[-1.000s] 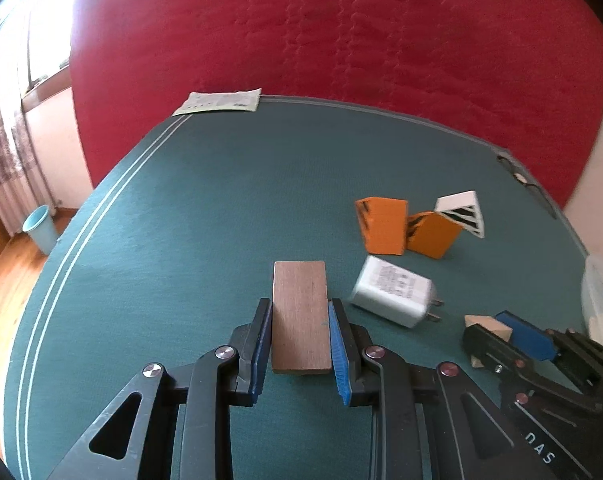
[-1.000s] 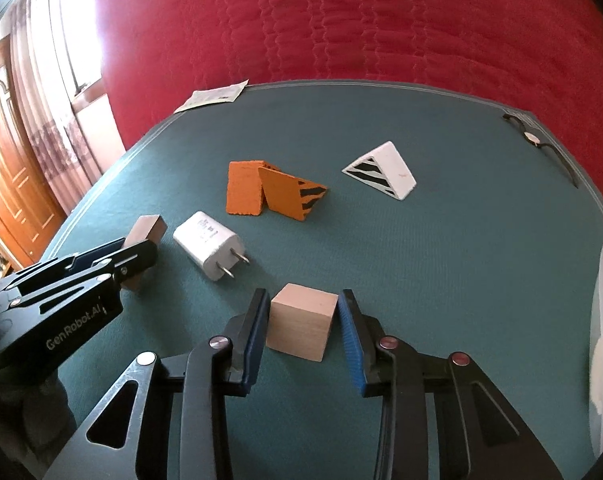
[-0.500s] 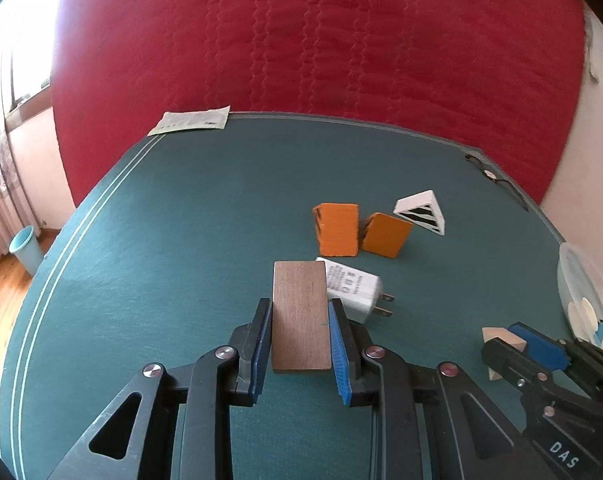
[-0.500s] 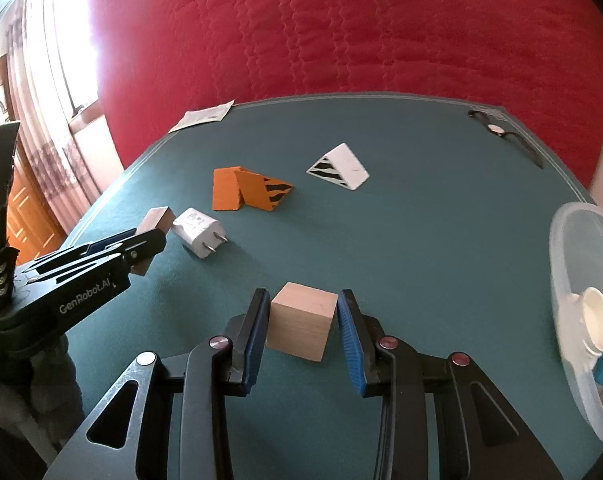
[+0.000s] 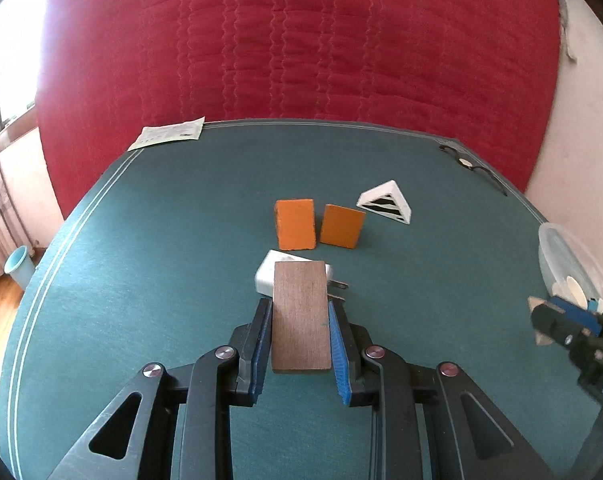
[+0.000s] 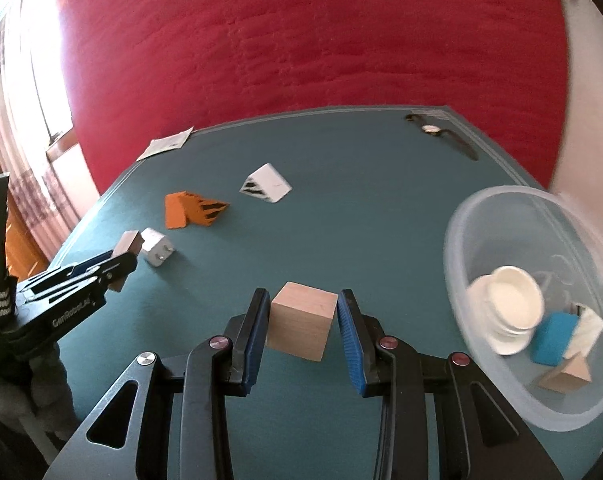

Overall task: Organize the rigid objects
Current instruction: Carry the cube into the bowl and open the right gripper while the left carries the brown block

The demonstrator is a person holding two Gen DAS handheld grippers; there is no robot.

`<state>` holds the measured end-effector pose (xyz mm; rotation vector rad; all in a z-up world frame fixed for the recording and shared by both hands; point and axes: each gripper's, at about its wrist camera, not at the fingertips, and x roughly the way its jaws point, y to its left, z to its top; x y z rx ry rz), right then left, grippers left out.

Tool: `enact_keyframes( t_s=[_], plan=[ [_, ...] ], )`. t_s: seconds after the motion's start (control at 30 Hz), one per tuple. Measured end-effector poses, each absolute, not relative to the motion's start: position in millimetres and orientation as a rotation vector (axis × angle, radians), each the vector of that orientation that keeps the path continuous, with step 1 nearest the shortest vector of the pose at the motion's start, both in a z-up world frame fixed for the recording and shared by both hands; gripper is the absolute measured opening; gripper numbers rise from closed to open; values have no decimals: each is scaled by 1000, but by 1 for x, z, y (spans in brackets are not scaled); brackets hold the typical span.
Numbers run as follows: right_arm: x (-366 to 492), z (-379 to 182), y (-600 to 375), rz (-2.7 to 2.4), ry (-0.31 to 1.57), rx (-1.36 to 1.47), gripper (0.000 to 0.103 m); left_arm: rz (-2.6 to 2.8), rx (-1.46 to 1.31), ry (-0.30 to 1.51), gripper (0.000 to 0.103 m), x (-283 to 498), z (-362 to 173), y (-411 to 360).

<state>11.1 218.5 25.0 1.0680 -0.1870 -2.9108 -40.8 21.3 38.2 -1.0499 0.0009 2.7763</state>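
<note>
Left claw (image 5: 300,322): I find both blue pads pressed flat against the long sides of a dark wooden slab (image 5: 300,316), which stands clear of the table (image 5: 141,280). Behind the slab lies a white charger (image 5: 269,272), partly hidden by it. Right claw (image 6: 303,326): I see its pads clamped on opposite faces of a pale wooden cube (image 6: 302,326), carried above the green surface. Just to the right of that claw sits a clear plastic bowl (image 6: 481,216) holding white saucers (image 6: 509,308), a blue block (image 6: 553,338) and a small wooden wedge (image 6: 567,376).

Loose on the table, farther off, I note two orange blocks (image 5: 295,224) side by side and a white striped prism (image 5: 385,202) near them. A paper sheet (image 5: 167,136) and a wristwatch (image 6: 441,134) lie at the far edge.
</note>
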Motion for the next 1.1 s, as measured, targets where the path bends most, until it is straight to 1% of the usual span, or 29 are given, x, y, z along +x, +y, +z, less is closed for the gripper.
enact_keyframes(
  t_s=[0.23,0.43,0.7,1.1],
  plan=[
    [28,38,252,-3002,-204,1035,36,2748,-1073,35,29,-35,34,35],
    [42,42,292,-3088,-279,1041,36,2723,-1090,60,29,-27,32,49],
    [54,41,337,-3185,-356,1059,36,2684,-1096,94,29,-18,31,70],
    [75,33,385,-3306,-418,1126,36,2611,-1110,117,29,-7,32,100]
  ],
)
